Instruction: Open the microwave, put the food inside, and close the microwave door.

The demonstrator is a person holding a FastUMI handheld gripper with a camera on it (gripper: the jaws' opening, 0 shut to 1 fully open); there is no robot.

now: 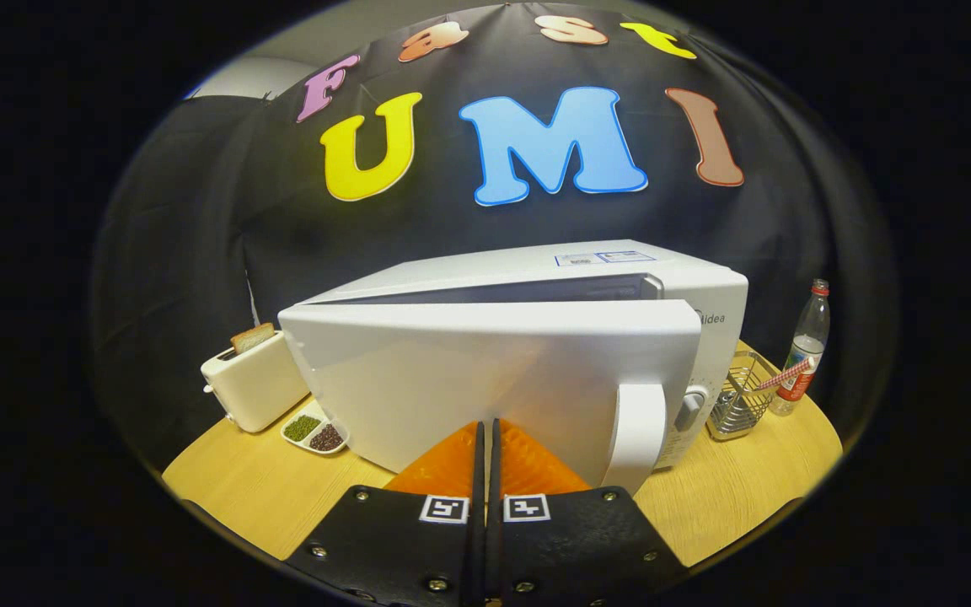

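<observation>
While its fingers sit pressed together with nothing between them, the tool [485, 426] points at the smooth, boxy white microwave [536, 354] on the pale wooden worktop [730, 497]. Its glossy door [485, 371], with a curved handle [639, 434], stands slightly ajar just ahead of the fingertips.

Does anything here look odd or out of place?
Only the microwave door: it hangs partly ajar, a gap along its top. The hand-held gripper, fingers shut, touches its front. Nothing looks spilled or damaged.
</observation>
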